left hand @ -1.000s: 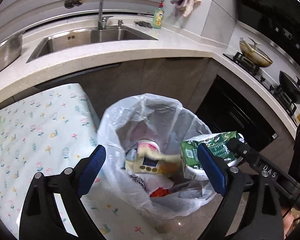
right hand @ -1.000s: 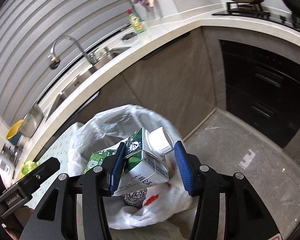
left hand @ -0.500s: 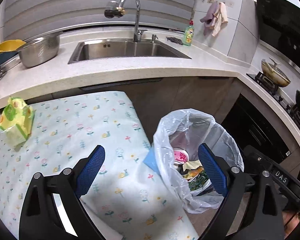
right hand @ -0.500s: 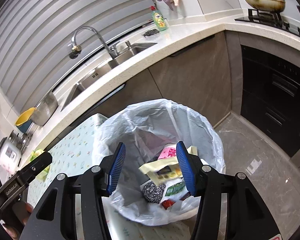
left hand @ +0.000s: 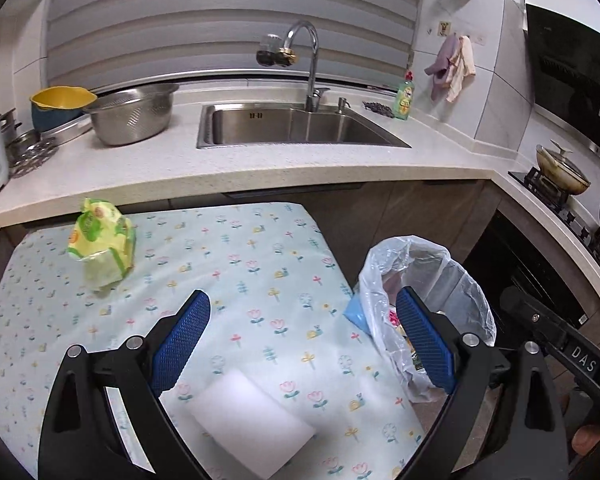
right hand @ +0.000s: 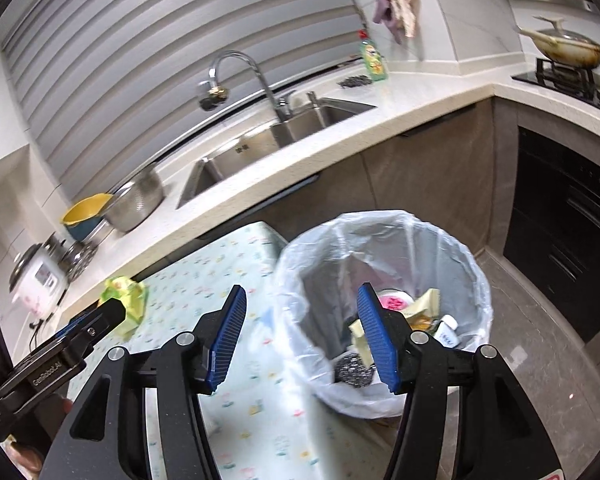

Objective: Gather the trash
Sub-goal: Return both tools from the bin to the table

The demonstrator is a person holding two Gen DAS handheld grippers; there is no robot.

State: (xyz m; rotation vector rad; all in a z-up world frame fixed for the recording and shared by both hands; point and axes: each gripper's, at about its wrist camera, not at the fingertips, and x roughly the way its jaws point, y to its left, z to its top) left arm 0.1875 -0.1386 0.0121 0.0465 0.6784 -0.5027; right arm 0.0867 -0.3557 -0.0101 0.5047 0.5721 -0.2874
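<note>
Both hand-held grippers released, empty; green-yellow wrapper (left hand: 102, 246) lies upper left on the surface (left hand: 260, 280), nearer the left hand-held gripper (left hand: 300, 340).

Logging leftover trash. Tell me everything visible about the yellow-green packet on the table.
The yellow-green packet is crumpled, glossy plastic-looking wrapping, yellow with green patches and an orange round mark. It stands bunched and puffed at the far left of the floral tablecloth, near the counter edge. Only the cloth touches it; both claws are away from it.
</note>
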